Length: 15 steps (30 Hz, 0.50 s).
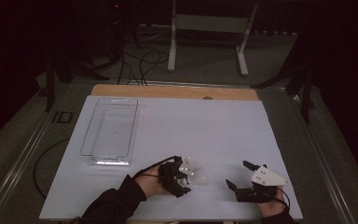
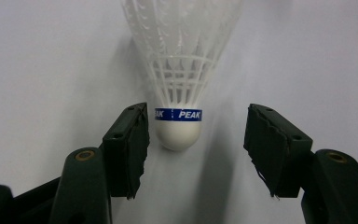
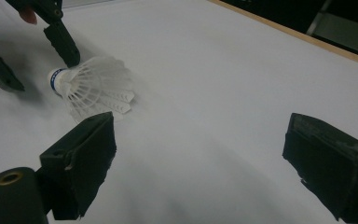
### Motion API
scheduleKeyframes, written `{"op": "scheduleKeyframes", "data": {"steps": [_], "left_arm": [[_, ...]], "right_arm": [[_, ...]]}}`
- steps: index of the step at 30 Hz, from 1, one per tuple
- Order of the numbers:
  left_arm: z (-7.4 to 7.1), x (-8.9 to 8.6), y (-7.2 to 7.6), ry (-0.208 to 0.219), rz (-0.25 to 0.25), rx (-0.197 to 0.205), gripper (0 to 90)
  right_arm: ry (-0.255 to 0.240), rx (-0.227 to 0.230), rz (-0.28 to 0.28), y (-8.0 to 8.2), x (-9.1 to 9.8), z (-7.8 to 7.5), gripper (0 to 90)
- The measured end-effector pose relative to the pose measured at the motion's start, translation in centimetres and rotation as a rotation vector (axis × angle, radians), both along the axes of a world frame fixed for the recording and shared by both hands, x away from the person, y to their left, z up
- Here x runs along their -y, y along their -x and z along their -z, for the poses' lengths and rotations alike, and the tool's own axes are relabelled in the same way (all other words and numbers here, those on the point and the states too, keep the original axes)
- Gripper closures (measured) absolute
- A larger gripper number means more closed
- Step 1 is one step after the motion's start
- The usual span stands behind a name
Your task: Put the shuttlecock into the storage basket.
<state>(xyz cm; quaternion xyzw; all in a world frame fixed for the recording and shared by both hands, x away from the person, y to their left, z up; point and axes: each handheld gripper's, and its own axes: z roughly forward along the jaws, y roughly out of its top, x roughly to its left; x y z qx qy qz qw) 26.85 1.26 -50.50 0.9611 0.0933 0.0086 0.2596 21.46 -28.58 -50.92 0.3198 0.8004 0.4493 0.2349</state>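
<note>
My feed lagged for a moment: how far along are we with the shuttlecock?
Done: the left gripper has its jaws on either side of the shuttlecock, at the cork end. In hand: one pad touches the blue band, the other stands apart, so no grip yet. Left: closing, lifting and carrying, probably to the clear tray, which has nothing in it. The right gripper waits open over the table.

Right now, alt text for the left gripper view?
A white plastic shuttlecock with a blue band lies on the white table, its rounded cork end between the left gripper's two black jaws. One jaw sits right beside the cork; the other stands apart, so nothing is clamped.
</note>
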Motion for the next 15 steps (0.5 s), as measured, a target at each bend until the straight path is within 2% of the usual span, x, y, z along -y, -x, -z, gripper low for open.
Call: {"op": "scheduleKeyframes", "data": {"steps": [5,10,15], "left_arm": [[0.19,0.19,-0.10,-0.008,-0.013,-0.002,51.2],[0.48,0.43,-0.24,-0.037,-0.013,0.006,54.0],[0.60,0.68,-0.36,-0.047,-0.010,0.007,57.9]], "right_arm": [[0.002,-0.003,-0.002,-0.03,0.00,0.03,9.0],[0.001,-0.003,-0.002,-0.03,0.01,0.02,9.0],[0.001,-0.004,-0.002,-0.04,0.01,0.04,9.0]]}}
